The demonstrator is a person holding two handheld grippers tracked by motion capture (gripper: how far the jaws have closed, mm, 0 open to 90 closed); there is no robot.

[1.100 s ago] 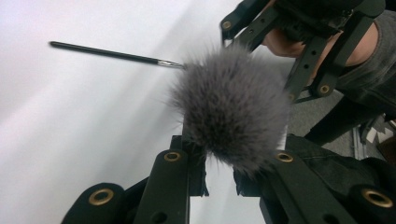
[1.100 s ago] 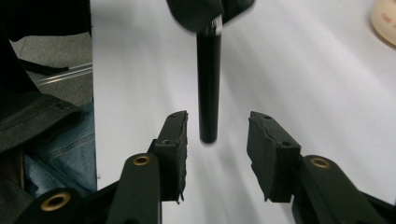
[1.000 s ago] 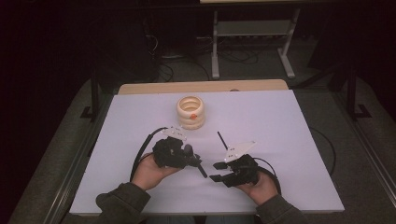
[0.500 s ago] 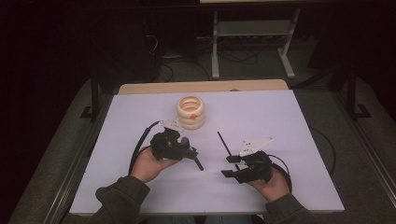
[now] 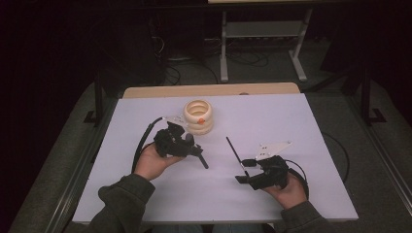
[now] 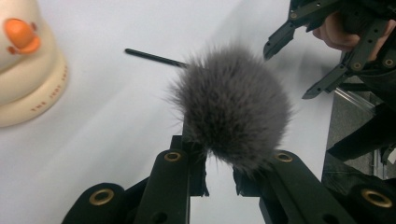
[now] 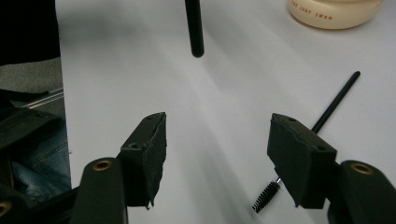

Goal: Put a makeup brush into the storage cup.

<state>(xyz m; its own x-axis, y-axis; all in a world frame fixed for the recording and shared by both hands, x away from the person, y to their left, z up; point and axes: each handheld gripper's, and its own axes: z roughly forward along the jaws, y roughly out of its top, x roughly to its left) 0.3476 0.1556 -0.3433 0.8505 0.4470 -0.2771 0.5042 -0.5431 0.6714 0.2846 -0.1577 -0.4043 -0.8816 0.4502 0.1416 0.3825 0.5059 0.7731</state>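
In the high view my left gripper [image 5: 186, 144] is shut on a makeup brush [image 5: 199, 156]. Its fluffy grey head [image 6: 233, 102] puffs out above the jaws of that left gripper [image 6: 219, 173], and its black handle [image 7: 194, 28] points toward my right hand. A thin black spoolie wand [image 5: 234, 151] lies on the white table. My right gripper [image 5: 244, 171] is open, its jaws having just been opening. The wand's bristle end [image 7: 265, 197] rests on the table between the open jaws of the right gripper [image 7: 217, 156], close to the right-hand one, which does not press on it.
A cream stack of rings [image 5: 198, 116] with an orange spot stands at the back of the white tabletop [image 5: 272, 121], just beyond my left hand; the same stack [image 6: 23, 70] is close in the left gripper view. Dark floor, cables and a metal stand [image 5: 262, 43] lie beyond.
The right hand has slid to the right and its jaws have widened, leaving the wand on the table. The left hand has drifted slightly away from the person, still holding the brush.
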